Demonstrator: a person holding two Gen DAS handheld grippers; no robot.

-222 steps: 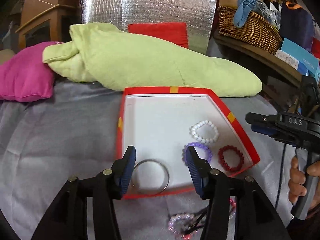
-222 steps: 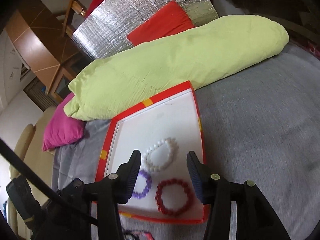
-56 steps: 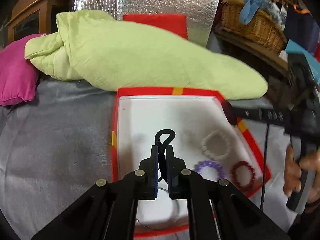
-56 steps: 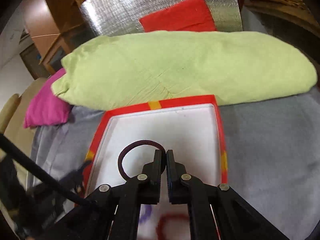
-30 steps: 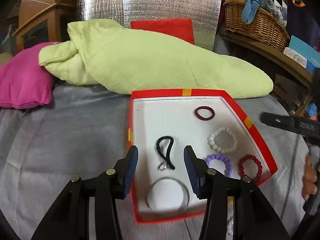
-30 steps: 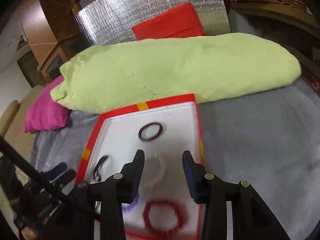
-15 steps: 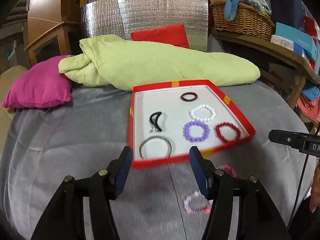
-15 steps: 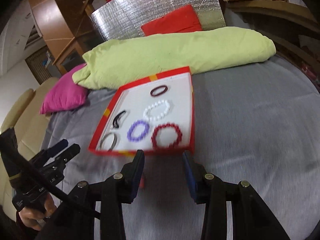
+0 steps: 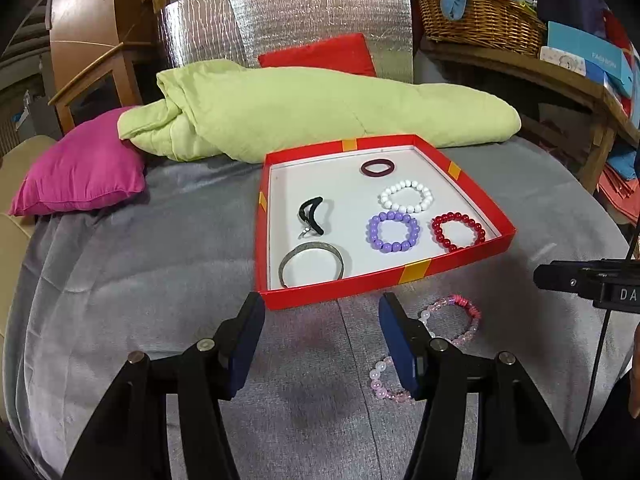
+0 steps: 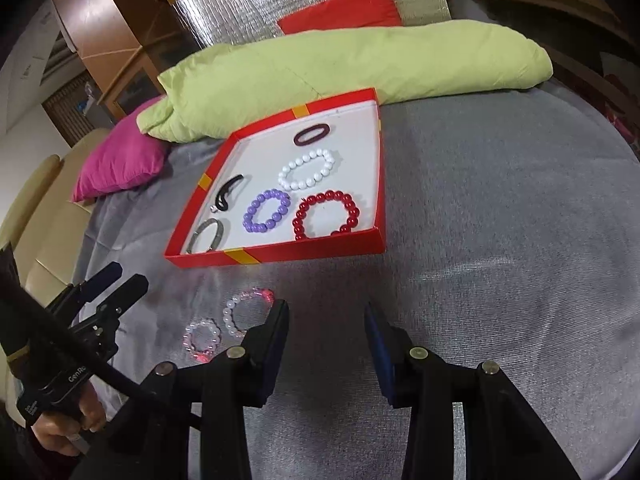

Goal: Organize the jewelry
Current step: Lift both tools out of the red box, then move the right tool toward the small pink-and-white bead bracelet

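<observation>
A red tray with a white floor lies on the grey cloth. In it lie a maroon hair tie, a white bead bracelet, a purple bead bracelet, a red bead bracelet, a black hair tie and a silver bangle. Two pink bead bracelets lie on the cloth in front of the tray. My left gripper is open and empty, short of the tray's near wall. My right gripper is open and empty, right of the pink bracelets.
A light green quilt and a magenta cushion lie behind the tray. A silver foil panel and a red cushion stand further back. A wicker basket sits on a wooden shelf at the right.
Both grippers let go of their hair ties into the tray, opened, and pulled back and up. The tray now sits farther off and the pink bracelets show in front of it.
</observation>
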